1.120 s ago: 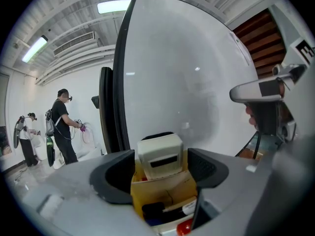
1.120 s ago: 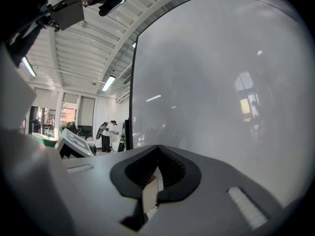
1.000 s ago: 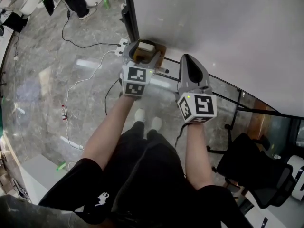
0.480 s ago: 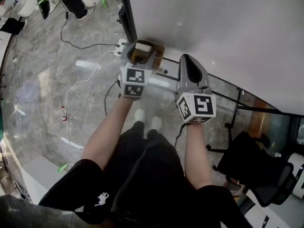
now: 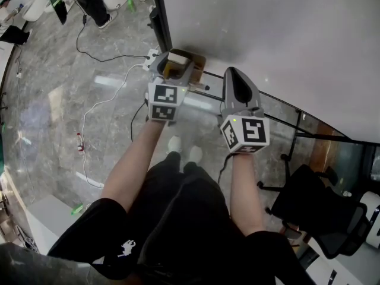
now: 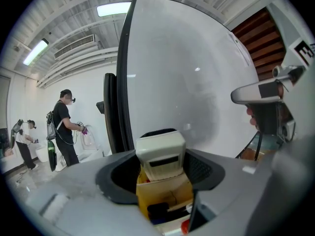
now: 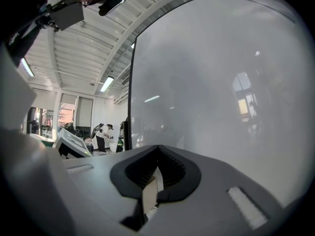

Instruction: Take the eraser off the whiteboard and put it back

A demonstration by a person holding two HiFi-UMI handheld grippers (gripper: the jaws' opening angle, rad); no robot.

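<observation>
A cream eraser (image 6: 160,154) with black felt on its far side sits between the jaws of my left gripper (image 6: 162,168). The jaws are closing and both pads touch its sides. Under it is a yellow-brown box (image 6: 165,195) with small items inside. In the head view the eraser (image 5: 177,59) and the left gripper (image 5: 173,65) are at the whiteboard's (image 5: 267,40) lower left corner, above the box (image 5: 196,62). To its right, my right gripper (image 5: 233,75) points at the board, shut and empty. In its own view the right gripper (image 7: 157,154) faces the whiteboard (image 7: 221,82).
The board's black frame edge (image 5: 159,16) runs up the left. Cables and a power strip (image 5: 152,58) lie on the grey floor, with a small bottle (image 5: 79,140) there too. A black office chair (image 5: 314,212) stands at the right. People (image 6: 64,127) stand far behind.
The left gripper's jaws have drawn in around the eraser. Both hands have hardly moved.
</observation>
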